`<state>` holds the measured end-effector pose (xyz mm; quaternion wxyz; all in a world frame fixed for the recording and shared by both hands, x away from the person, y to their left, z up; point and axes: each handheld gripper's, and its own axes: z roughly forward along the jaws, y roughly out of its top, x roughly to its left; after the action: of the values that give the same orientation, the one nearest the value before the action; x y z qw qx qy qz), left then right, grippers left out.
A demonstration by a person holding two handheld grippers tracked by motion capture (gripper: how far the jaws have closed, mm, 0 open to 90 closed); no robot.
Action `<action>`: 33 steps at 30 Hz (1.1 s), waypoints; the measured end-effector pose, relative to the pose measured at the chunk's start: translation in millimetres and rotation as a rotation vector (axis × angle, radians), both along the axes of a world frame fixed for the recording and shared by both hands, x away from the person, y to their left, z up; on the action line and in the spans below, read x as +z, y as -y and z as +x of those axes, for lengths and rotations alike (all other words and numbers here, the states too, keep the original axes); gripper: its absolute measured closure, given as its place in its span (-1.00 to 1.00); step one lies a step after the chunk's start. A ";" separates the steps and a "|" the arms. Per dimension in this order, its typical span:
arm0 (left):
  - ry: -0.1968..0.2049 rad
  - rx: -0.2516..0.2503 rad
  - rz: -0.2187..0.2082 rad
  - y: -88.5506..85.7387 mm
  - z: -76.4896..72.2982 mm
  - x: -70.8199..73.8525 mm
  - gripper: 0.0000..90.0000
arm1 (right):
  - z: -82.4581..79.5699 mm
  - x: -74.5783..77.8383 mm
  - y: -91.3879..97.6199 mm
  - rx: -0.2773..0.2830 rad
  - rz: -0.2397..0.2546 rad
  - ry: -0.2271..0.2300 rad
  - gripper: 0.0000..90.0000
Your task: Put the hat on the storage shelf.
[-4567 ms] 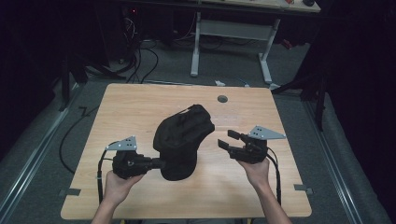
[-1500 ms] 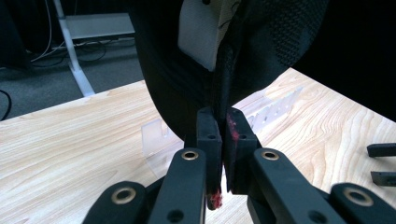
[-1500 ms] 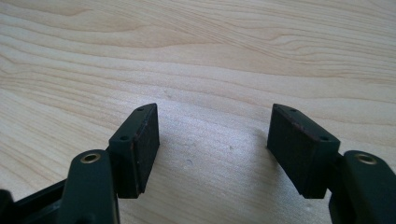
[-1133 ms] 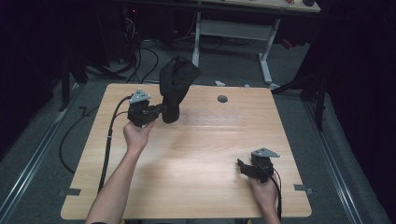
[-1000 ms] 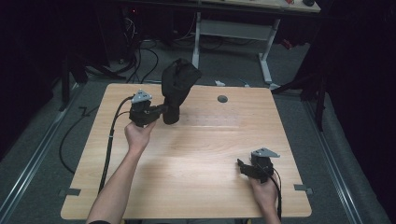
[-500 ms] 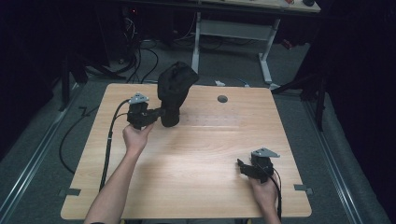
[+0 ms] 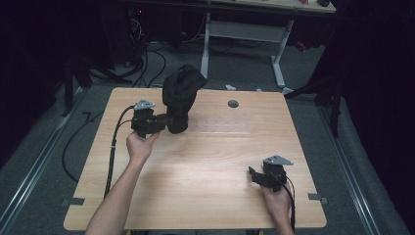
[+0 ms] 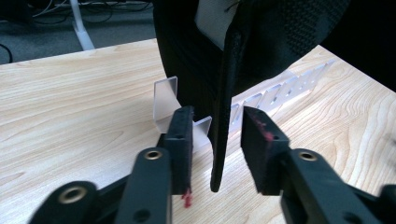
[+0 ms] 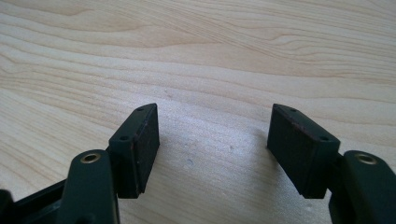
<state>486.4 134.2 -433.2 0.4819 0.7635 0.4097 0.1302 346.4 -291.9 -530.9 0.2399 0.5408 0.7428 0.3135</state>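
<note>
1. The left gripper [image 8: 212, 140] sits at the far left part of the wooden table [image 7: 205, 166], and its jaws have just been opening.
2. Its jaws now stand partly apart, and the stiff edge of a black cap [image 8: 224, 116] hangs between them; neither pad presses on it.
3. The cap edge lies closer to the right-hand jaw, with a clear gap to the left-hand one.
4. The cap's bulk rises ahead of and above the jaws, over a clear plastic stand [image 8: 166, 100] just beyond the left-hand jaw.
5. The right gripper [image 9: 212, 144] rests low over bare wood near the table's near right corner, well apart from the cap.
6. Its jaws are spread wide with nothing between them.
</note>
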 end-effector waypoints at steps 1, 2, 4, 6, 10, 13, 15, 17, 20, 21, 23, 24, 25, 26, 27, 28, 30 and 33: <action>-0.005 0.005 0.001 -0.4 -1.0 0.6 0.29 | 0.0 0.0 0.0 0.000 0.000 0.000 -0.24; -0.005 0.005 0.001 -0.4 -1.0 0.6 0.24 | 0.0 0.0 0.0 0.000 0.000 0.000 -0.24; -0.011 0.004 -0.001 -1.0 -2.1 1.1 0.20 | 0.0 0.0 0.0 0.000 0.000 0.000 -0.24; -0.010 0.008 0.000 -2.0 -3.6 1.7 0.14 | 0.0 0.0 0.0 0.000 0.000 0.000 -0.24; -0.012 0.009 0.001 -5.2 -6.2 3.1 0.07 | 0.0 0.0 0.0 0.000 0.000 0.000 -0.24; -0.011 0.007 -0.004 -7.8 -9.4 5.0 0.06 | 0.0 0.0 0.0 0.000 0.000 0.000 -0.24; -0.016 0.006 -0.016 -9.8 -12.2 6.7 0.03 | 0.0 0.0 0.0 0.000 0.000 0.000 -0.24; -0.016 0.001 -0.007 -11.1 -16.6 9.8 0.02 | 0.0 0.0 0.0 0.000 0.000 0.000 -0.24; -0.016 0.000 -0.007 -12.4 -19.7 12.3 0.02 | 0.0 0.0 0.0 0.000 0.000 0.000 -0.24; -0.015 -0.001 -0.009 -13.2 -21.0 13.3 0.02 | 0.0 0.0 0.0 0.000 0.000 0.000 -0.24; -0.013 -0.001 -0.015 -15.0 -24.2 15.3 0.03 | 0.0 0.0 0.0 0.000 0.000 0.000 -0.24; -0.012 0.000 -0.018 -15.6 -25.4 15.7 0.03 | 0.0 0.0 0.0 0.000 0.000 0.000 -0.24; -0.013 0.001 -0.022 -16.6 -26.9 16.1 0.03 | 0.0 0.0 0.0 0.000 0.000 0.000 -0.24; -0.015 0.002 -0.025 -17.5 -28.3 16.4 0.03 | 0.0 0.0 0.0 0.000 0.000 0.000 -0.24; -0.016 0.002 -0.028 -18.4 -29.9 16.7 0.03 | 0.0 0.0 0.0 0.000 0.000 0.000 -0.24; -0.018 -0.001 -0.029 -20.3 -33.5 17.4 0.03 | 0.0 0.0 0.0 0.000 0.000 0.000 -0.24; -0.018 -0.001 -0.031 -20.7 -34.9 17.5 0.03 | 0.0 0.0 0.0 0.000 0.000 0.000 -0.24; -0.024 -0.007 -0.029 -22.7 -39.8 17.9 0.03 | 0.0 0.0 0.0 0.000 0.000 0.000 -0.24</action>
<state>446.6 156.9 -415.3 0.4886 0.7593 0.4146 0.1131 346.4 -291.9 -530.9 0.2398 0.5410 0.7427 0.3135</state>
